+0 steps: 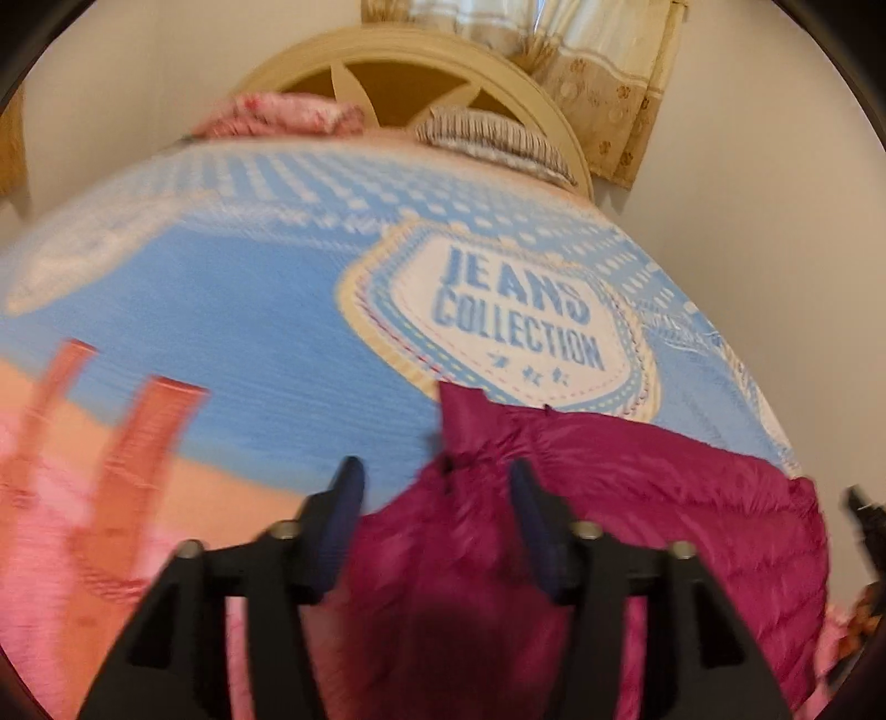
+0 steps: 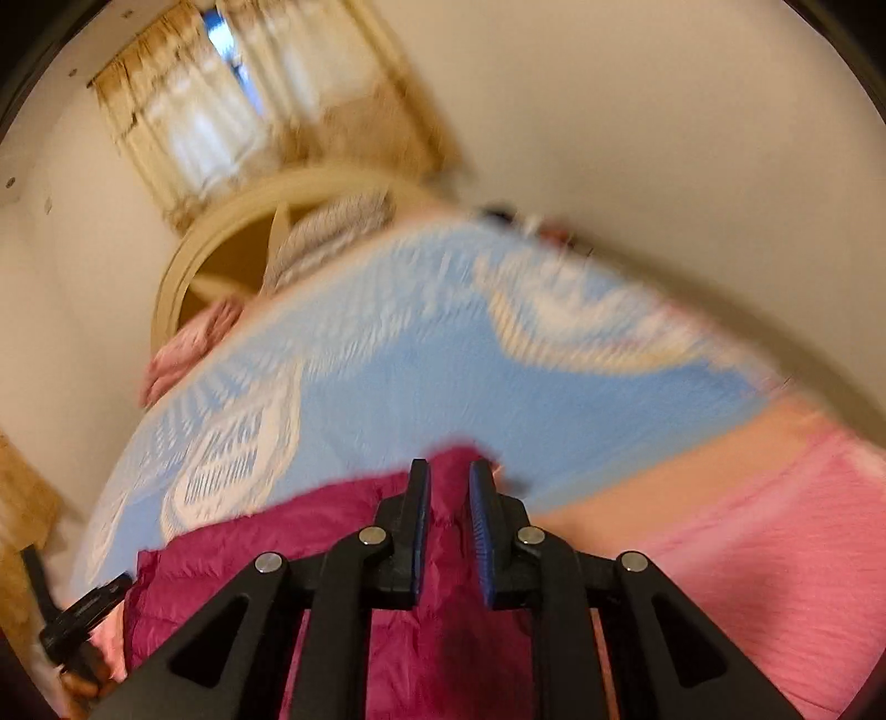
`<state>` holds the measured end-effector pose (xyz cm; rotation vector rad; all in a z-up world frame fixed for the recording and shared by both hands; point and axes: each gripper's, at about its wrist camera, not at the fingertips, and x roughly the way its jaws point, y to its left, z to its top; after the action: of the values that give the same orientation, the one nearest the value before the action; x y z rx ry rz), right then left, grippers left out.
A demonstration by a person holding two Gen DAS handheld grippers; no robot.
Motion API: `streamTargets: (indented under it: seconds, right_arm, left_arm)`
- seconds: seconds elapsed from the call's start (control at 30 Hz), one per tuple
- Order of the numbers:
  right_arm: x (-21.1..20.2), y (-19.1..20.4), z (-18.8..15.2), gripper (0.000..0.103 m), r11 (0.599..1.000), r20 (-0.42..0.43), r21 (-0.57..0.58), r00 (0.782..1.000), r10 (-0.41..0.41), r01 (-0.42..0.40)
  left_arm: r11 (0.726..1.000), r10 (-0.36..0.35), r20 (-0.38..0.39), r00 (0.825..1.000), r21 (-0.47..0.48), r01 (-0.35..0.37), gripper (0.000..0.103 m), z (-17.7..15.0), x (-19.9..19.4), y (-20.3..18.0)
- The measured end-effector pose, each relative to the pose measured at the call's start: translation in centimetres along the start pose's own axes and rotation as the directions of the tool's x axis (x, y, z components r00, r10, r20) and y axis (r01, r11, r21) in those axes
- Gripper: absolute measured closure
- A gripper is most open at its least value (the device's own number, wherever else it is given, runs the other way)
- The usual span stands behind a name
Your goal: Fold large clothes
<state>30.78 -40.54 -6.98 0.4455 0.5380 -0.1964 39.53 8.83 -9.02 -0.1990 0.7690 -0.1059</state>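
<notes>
A bed (image 1: 232,332) carries it all, spread with a blue cover whose white badge (image 1: 515,315) reads JEANS COLLECTION; nearer, the cover turns peach and pink. A magenta puffer jacket (image 1: 637,498) lies on the near part, its corner touching the badge. Two pillows, one pink (image 1: 282,113) and one striped (image 1: 487,135), sit against the cream headboard (image 1: 398,52)

Jackets: one, magenta (image 1: 637,498)
Grippers: two, left (image 1: 437,487) and right (image 2: 449,487)
Bedspreads: one, blue (image 1: 249,310)
Pillows: two, pink (image 1: 282,113) and striped (image 1: 493,138)
Headboards: one (image 1: 410,61)
Curtains: one (image 1: 603,61)
</notes>
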Motion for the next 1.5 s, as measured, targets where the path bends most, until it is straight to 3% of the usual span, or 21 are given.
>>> streamTargets:
  seconds: [0.07,0.1,0.27,0.37,0.43,0.53,0.7,0.8,1.07,1.13,1.2,1.27,1.37,1.5]
  right_arm:
    - [-2.8,1.9,-0.9,0.088,0.997,0.024,-0.070,1.000,0.015,-0.013]
    - [-4.0,3.7,-2.1,0.089,0.991,-0.003,-0.124,0.998,0.058,-0.058]
    - [-6.7,11.6,-9.1,0.089,0.941,-0.068,-0.283,0.982,0.175,-0.187]
    - [-5.5,14.2,-12.8,0.089,0.932,-0.112,-0.315,0.982,0.152,-0.180]
    - [-4.1,14.5,-14.3,0.089,0.937,-0.166,-0.291,0.975,0.150,-0.194]
    - [-3.0,14.5,-16.3,0.089,0.937,-0.176,-0.311,0.979,0.106,-0.157]
    - [-0.8,13.7,-16.7,0.091,0.955,-0.257,-0.250,0.962,0.091,-0.158]
    - [-0.5,13.9,-17.1,0.092,0.953,-0.267,-0.270,0.962,0.064,-0.139]
    - [-0.9,14.1,-16.6,0.092,0.951,-0.262,-0.282,0.963,0.054,-0.130]
    - [-2.1,14.7,-16.0,0.092,0.950,-0.236,-0.290,0.970,0.051,-0.121]
    - [-4.6,15.2,-15.6,0.092,0.948,-0.180,-0.279,0.978,0.107,-0.155]
    - [-6.2,16.0,-16.0,0.092,0.940,-0.182,-0.292,0.975,0.127,-0.177]
    - [-6.2,17.1,-18.0,0.092,0.932,-0.252,-0.297,0.959,0.134,-0.208]
    - [-5.4,16.7,-19.9,0.092,0.933,-0.268,-0.312,0.959,0.094,-0.179]
  left_arm:
    - [0.999,-0.006,0.026,1.000,0.037,0.005,0.045,-0.7,-1.7,-0.5]
    - [0.998,-0.022,0.035,0.999,0.065,0.020,0.045,-1.6,-2.8,-1.5]
    - [0.980,-0.165,0.012,0.986,0.114,0.163,0.045,-6.4,-5.4,-6.8]
    - [0.978,-0.155,-0.012,0.988,0.138,0.156,0.045,-8.5,-5.1,-8.8]
    - [0.982,-0.131,-0.037,0.991,0.132,0.134,0.045,-9.4,-4.1,-9.1]
    - [0.983,-0.099,-0.025,0.995,0.154,0.102,0.045,-9.7,-3.7,-9.5]
    - [0.975,-0.029,-0.008,1.000,0.219,0.030,0.044,-10.4,-2.5,-10.1]
    - [0.974,-0.014,-0.014,1.000,0.227,0.016,0.044,-10.3,-2.5,-10.0]
    - [0.981,-0.035,-0.046,0.998,0.190,0.043,0.044,-10.1,-5.4,-8.2]
    - [0.984,-0.014,-0.035,0.999,0.179,0.020,0.038,-9.6,-6.0,-7.3]
    - [0.987,0.001,-0.008,1.000,0.162,0.001,0.033,-8.9,-6.7,-6.5]
    - [0.987,0.018,0.011,1.000,0.158,-0.020,0.033,-8.4,-7.0,-5.9]
    - [0.985,0.045,0.017,0.999,0.164,-0.047,0.033,-7.9,-6.6,-5.7]
    - [0.988,0.049,0.005,0.999,0.148,-0.049,0.033,-7.8,-5.9,-5.0]
